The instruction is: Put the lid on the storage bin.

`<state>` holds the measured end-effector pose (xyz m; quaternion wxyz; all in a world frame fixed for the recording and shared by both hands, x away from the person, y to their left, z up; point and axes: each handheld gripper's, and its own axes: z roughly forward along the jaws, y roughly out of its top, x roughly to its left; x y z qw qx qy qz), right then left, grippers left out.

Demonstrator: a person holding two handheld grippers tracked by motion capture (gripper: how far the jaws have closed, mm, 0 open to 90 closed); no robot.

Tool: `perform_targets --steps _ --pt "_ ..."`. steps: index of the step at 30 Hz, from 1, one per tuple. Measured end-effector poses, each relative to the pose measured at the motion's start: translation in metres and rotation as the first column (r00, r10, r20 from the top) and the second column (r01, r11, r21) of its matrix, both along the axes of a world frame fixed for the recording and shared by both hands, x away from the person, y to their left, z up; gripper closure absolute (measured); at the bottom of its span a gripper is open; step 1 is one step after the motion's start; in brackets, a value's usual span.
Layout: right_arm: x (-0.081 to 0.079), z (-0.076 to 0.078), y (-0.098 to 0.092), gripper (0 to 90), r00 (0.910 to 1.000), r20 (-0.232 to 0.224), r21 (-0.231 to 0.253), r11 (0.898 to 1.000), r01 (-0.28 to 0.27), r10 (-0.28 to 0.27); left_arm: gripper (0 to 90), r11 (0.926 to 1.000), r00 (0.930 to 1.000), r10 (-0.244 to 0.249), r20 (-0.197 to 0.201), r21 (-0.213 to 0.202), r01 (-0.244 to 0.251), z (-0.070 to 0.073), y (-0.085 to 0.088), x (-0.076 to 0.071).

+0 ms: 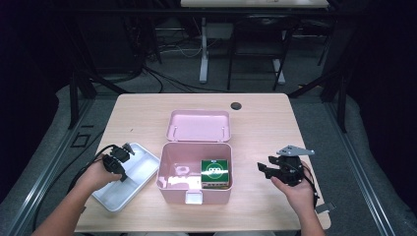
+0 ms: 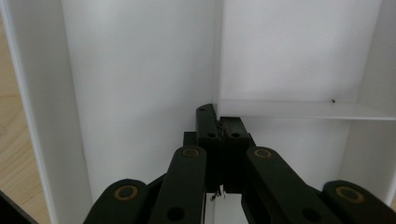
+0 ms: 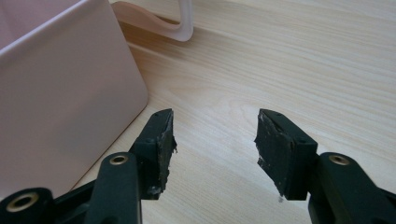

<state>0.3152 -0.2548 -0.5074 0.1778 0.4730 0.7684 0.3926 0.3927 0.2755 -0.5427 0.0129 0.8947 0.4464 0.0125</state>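
The wooden table (image 1: 147, 110) has bare room along its far edge and far corners, and a clear strip at its right edge beyond the right gripper (image 1: 265, 169). A small dark round hole (image 1: 236, 105) sits near the far edge.

A white tray (image 1: 142, 167), smooth plastic with thin upright dividers, lies slanted near the front-left corner. Just beside it, at the middle of the front edge, stands a pink box (image 1: 167, 189) with rounded corners and glossy walls, its lid (image 1: 198, 126) open and lying back toward the far edge. Inside, against its right wall, sits a green carton (image 1: 215, 169) with white print; pale small items lie at its left, too blurred to name.

The left gripper (image 2: 219, 128) is down in the tray, jaws pressed together on a thin upright divider (image 2: 217, 56) where a cross wall meets it.

The right gripper rests by the box's right side, jaws about half apart over bare wood, holding nothing.
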Motion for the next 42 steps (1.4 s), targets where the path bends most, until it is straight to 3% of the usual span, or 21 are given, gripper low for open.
perform_targets --steps 4,9,12,22,33,39,42 --pt "0.0 0.0 0.001 46.0 1.0 0.008 0.012 1.0 -0.001 0.001 89.2 1.0 0.9999 0.007 -0.007 0.001 -0.007 0.002 0.003 0.0" --pt "0.0 0.002 0.001 46.0 1.0 0.008 0.011 1.0 0.0 0.0 89.2 0.9999 0.9999 0.002 0.013 -0.011 -0.002 0.013 0.007 -0.001" --pt "0.0 0.002 0.001 45.9 1.0 0.009 0.012 1.0 0.0 0.0 89.2 0.9994 0.9995 0.0 0.032 -0.034 0.001 0.025 0.009 -0.002" --pt "-0.001 0.004 -0.001 45.9 0.9999 0.016 0.039 0.999 0.0 0.0 89.2 0.9971 0.9938 -0.051 0.099 -0.051 0.056 0.073 0.012 -0.006" --pt "-0.001 0.004 0.0 45.8 1.0 0.007 0.03 1.0 -0.002 0.002 89.2 0.9919 0.9808 -0.1 0.168 -0.061 0.111 0.118 0.012 -0.013" --pt "-0.002 0.005 0.0 45.4 1.0 0.003 0.026 1.0 0.0 0.0 89.2 0.9914 0.9792 -0.113 0.169 -0.047 0.122 0.139 0.01 -0.018" --pt "-0.002 0.004 0.0 45.3 1.0 0.003 0.029 1.0 0.0 0.0 89.2 0.9867 0.9748 -0.15 0.166 -0.038 0.158 0.148 0.007 -0.02"
